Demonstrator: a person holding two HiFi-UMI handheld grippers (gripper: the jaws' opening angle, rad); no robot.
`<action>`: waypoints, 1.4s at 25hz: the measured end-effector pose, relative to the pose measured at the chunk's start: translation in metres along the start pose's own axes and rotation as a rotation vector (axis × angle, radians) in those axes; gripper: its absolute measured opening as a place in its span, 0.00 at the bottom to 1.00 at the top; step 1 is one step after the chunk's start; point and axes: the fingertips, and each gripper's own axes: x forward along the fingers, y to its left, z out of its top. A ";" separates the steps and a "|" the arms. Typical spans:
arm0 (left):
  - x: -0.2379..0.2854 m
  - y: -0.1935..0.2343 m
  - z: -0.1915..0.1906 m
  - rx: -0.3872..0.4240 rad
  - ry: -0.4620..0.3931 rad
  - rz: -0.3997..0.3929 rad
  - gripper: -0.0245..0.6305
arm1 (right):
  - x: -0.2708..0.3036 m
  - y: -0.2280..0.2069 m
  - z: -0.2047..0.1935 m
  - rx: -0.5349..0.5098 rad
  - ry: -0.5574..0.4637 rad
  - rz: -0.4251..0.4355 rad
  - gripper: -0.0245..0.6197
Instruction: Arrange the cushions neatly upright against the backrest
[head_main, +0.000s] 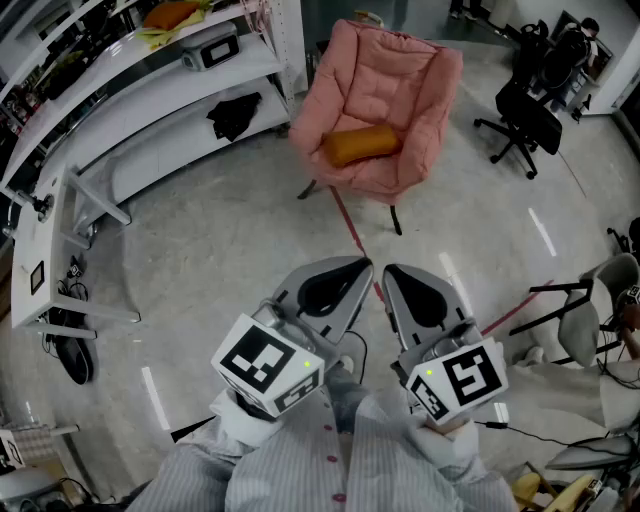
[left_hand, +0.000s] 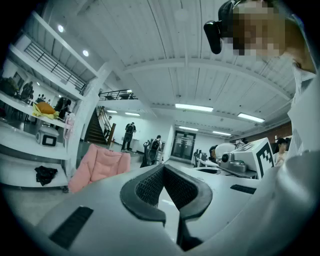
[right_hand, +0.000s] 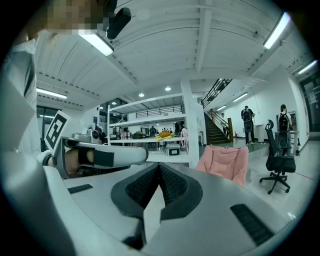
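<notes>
A long white shelf unit (head_main: 150, 110) runs along the far left, its near end cut off by the picture edge. At far centre stands a pink padded armchair (head_main: 385, 90), well apart from the person. Its legs are mostly hidden under the seat.

Near the bottom, two striped sleeves (head_main: 300, 460) hold both grippers close to the body, side by side and level, with their tips pointing toward the armchair. The hands are hidden under the marker cubes. The left gripper (head_main: 358, 266) has its jaws pressed together with nothing between them. The right gripper (head_main: 392, 272), just beside it, is likewise closed and empty.

An orange cushion (head_main: 360, 143) lies flat across the armchair's seat, not upright against the backrest. Both gripper views show the armchair only small, and the cushion cannot be made out in them.
</notes>
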 end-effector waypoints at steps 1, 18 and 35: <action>0.000 -0.001 0.001 0.001 -0.001 0.001 0.05 | -0.001 0.001 0.001 0.001 -0.001 0.002 0.06; 0.011 0.012 0.004 0.012 -0.014 0.042 0.05 | 0.001 -0.012 -0.002 0.013 -0.001 0.008 0.06; 0.115 0.181 0.042 0.007 -0.011 0.015 0.05 | 0.162 -0.118 0.009 0.041 0.040 -0.049 0.06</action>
